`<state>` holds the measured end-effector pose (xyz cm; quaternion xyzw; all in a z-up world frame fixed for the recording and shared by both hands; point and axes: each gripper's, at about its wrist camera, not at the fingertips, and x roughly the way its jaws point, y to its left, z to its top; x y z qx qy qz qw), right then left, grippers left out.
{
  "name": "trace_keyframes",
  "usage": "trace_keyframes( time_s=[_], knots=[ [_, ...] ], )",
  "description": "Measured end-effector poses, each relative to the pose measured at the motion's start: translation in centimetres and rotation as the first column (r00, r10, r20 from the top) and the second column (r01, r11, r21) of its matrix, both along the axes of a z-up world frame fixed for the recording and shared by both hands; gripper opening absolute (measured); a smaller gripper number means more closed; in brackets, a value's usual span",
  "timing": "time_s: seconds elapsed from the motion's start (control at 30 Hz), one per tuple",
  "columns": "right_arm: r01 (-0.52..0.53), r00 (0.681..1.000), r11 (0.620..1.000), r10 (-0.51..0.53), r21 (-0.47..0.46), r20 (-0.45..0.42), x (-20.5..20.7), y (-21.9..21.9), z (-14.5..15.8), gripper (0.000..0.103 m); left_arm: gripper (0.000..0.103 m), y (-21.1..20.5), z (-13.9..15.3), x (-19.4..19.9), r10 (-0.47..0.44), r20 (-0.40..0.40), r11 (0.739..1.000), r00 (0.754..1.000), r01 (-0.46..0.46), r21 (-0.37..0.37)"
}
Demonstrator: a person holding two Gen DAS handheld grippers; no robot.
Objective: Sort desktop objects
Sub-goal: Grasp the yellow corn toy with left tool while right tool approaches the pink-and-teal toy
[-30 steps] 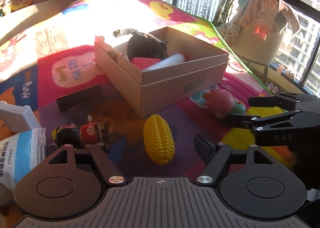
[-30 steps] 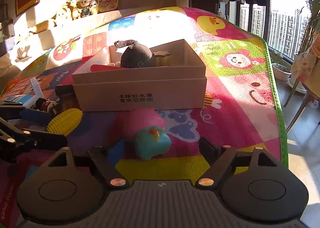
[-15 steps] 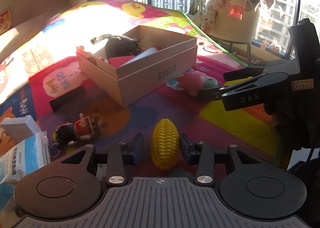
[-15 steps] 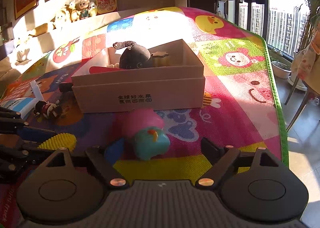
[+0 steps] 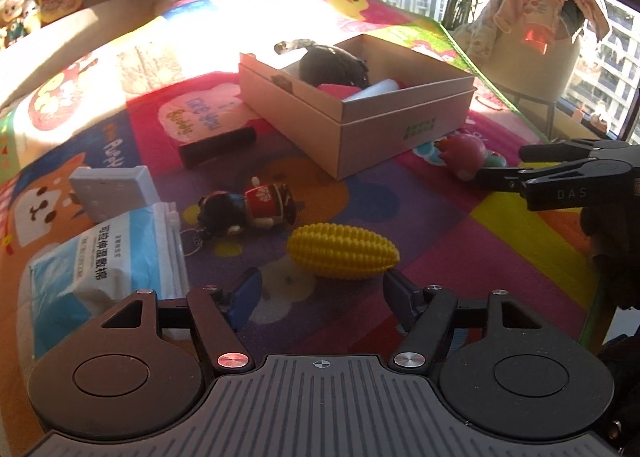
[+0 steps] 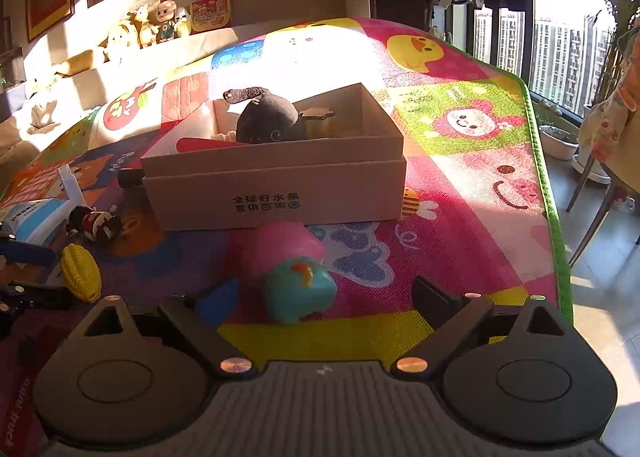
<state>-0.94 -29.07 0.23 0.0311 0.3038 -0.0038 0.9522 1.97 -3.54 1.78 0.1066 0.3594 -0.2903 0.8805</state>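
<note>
A yellow toy corn cob (image 5: pixel 343 256) lies crosswise on the play mat just ahead of my open left gripper (image 5: pixel 326 297); it also shows in the right wrist view (image 6: pixel 81 271). A pink and teal toy (image 6: pixel 289 272) lies between the open jaws of my right gripper (image 6: pixel 325 299), which is empty. The same toy (image 5: pixel 468 156) and the right gripper (image 5: pixel 504 165) show in the left wrist view. A cardboard box (image 5: pixel 400 129) holds a dark plush toy (image 6: pixel 270 121), a red item and a white tube.
A small doll keychain (image 5: pixel 250 209), a black cylinder (image 5: pixel 218 145), a white block (image 5: pixel 110 189) and a blue-white packet (image 5: pixel 108 257) lie left of the corn. The mat's green edge (image 6: pixel 550 193) drops to the floor on the right.
My left gripper opened wider and the corn, which stood lengthwise between the fingers, now lies crosswise ahead of them. The left view swung. The right gripper held still over the pink and teal toy.
</note>
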Motion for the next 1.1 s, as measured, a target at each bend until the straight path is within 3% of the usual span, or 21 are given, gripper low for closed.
trace_keyframes(
  time_s=[0.13, 0.3, 0.47, 0.83, 0.93, 1.0, 1.07, 1.1],
  knots=[
    [0.001, 1.0, 1.0, -0.001, 0.0, 0.002, 0.0, 0.0, 0.0, 0.095, 0.081, -1.3, -0.1, 0.5, -0.029, 0.037, 1.0, 0.999, 0.029, 0.009],
    [0.004, 1.0, 1.0, -0.004, 0.001, 0.009, -0.2, 0.0, 0.1, 0.096, 0.083, -1.9, -0.3, 1.1, -0.067, -0.003, 0.997, 0.998, 0.067, -0.042],
    [0.002, 1.0, 1.0, -0.002, 0.002, 0.012, -0.3, 0.0, 0.1, 0.096, 0.083, -2.7, -0.4, -0.5, -0.124, -0.002, 0.992, 0.992, 0.124, -0.039],
    [-0.108, 0.994, 0.987, 0.11, -0.117, 0.009, 1.3, 2.2, 1.1, 0.095, 0.08, -3.8, -1.0, -0.5, -0.039, 0.002, 0.999, 0.999, 0.039, -0.019],
    [-0.147, 0.989, 0.976, 0.146, -0.16, -0.016, 2.3, 2.8, 1.3, 0.088, 0.077, -4.2, -1.2, -0.8, -0.039, 0.012, 0.999, 0.999, 0.04, -0.011],
    [-0.199, 0.979, 0.971, 0.19, -0.134, -0.081, 3.0, 2.9, 1.1, 0.072, 0.072, -4.2, -1.2, -0.9, -0.031, 0.028, 1.0, 0.999, 0.031, -0.003],
    [-0.214, 0.973, 0.971, 0.202, -0.105, -0.111, 3.0, 2.7, 0.9, 0.049, 0.072, -4.0, -1.2, -1.0, -0.026, 0.031, 1.0, 0.999, 0.026, -0.009],
    [-0.215, 0.972, 0.972, 0.205, -0.09, -0.113, 2.7, 2.6, 0.9, 0.049, 0.072, -3.8, -1.2, -1.1, -0.028, 0.031, 1.0, 0.999, 0.028, -0.011]
  ],
)
